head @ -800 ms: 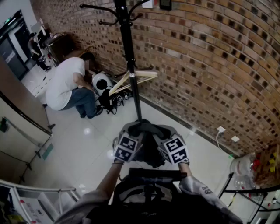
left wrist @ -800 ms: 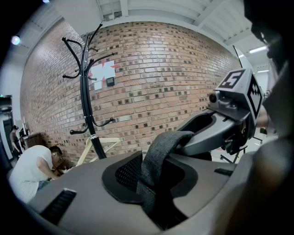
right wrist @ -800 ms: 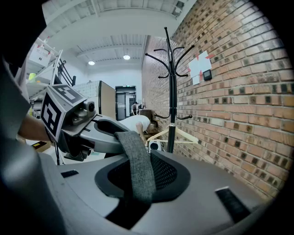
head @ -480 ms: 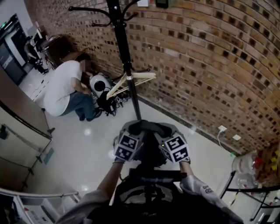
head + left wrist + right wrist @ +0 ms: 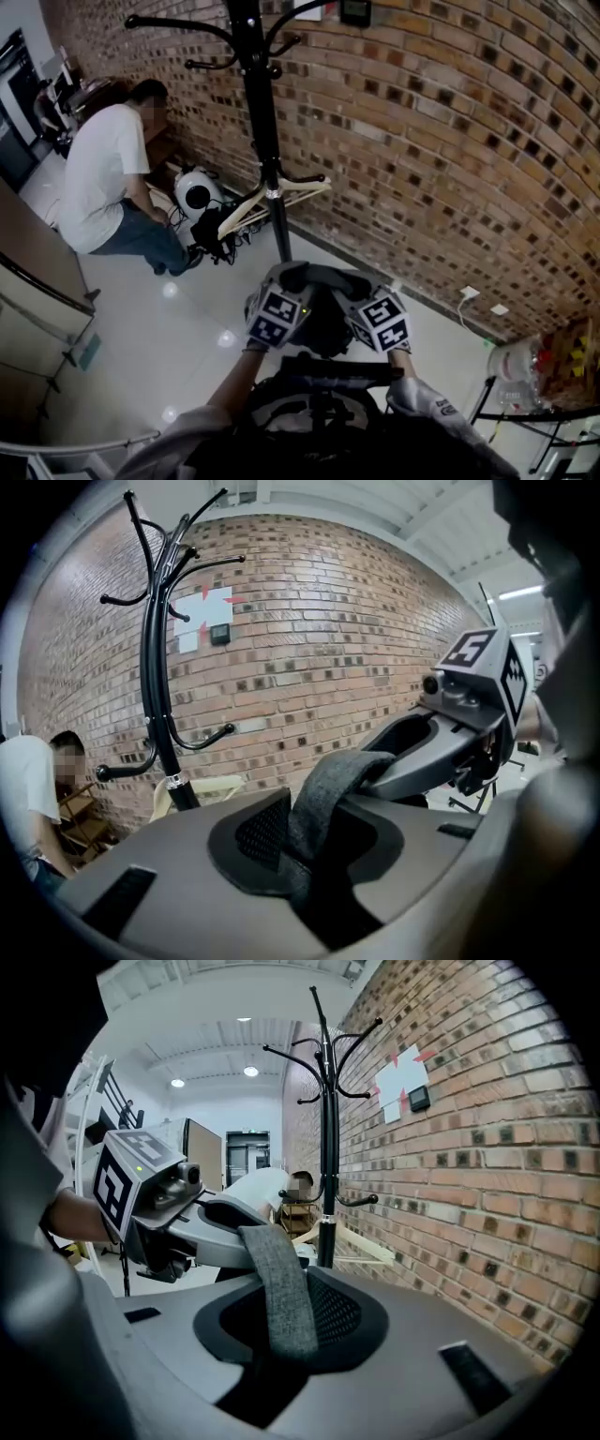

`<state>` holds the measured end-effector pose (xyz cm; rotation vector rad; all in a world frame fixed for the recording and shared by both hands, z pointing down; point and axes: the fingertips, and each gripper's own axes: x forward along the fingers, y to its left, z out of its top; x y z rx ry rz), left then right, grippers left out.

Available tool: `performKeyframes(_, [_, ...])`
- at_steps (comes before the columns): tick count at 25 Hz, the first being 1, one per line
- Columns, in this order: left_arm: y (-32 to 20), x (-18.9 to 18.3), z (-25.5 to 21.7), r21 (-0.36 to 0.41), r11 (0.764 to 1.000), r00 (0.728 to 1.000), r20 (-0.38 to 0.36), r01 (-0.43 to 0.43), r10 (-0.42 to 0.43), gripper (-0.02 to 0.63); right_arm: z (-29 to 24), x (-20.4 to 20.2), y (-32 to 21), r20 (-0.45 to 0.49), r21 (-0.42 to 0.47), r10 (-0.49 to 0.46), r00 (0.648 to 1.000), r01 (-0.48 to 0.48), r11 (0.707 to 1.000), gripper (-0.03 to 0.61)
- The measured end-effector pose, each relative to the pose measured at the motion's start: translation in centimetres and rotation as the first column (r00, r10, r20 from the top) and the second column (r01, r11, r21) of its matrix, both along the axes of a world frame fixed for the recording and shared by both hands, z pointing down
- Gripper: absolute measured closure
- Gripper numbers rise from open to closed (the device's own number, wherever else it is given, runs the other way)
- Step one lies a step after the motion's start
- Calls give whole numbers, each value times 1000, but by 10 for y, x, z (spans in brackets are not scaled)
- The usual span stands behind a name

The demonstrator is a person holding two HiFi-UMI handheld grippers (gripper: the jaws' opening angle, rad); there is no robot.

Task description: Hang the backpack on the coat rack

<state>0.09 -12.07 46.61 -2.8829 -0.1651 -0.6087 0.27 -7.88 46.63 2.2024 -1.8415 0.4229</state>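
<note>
Brick wall (image 5: 450, 141) ahead. Black coat rack (image 5: 258, 112) stands against it, with a wooden hanger (image 5: 281, 195) across the pole. A person (image 5: 103, 178) crouches left of the rack. The backpack (image 5: 319, 422) hangs short of the rack. The left gripper (image 5: 274, 283) and right gripper (image 5: 361, 287) both clamp its grey strap (image 5: 314, 274).

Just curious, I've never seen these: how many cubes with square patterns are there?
2: the left cube and the right cube, side by side near the backpack strap. None seems hidden.

1 coat rack (image 5: 265, 141); 1 backpack (image 5: 319, 417); 2 grippers, left gripper (image 5: 281, 277), right gripper (image 5: 354, 281); 1 crouching person (image 5: 103, 178); 1 brick wall (image 5: 450, 141).
</note>
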Motion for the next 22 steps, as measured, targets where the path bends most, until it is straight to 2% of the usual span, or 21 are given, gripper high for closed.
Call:
performKeyframes(12, [-50,67,-23,-9,998,997,-37,-65,64,523,-20,66,-50,-48,1,56,997,-56,998,480])
performKeyframes(18, [-60,97,-29,-25,999,999,-44,-32,31,523,-24,99,-60,-62,-23,4,998,-5,1000,480])
performKeyframes(22, [-68,117,-26,-43,999,999,-45,24,-26,523,-23,122,-70,-73,-33,-62,995,60,998,480])
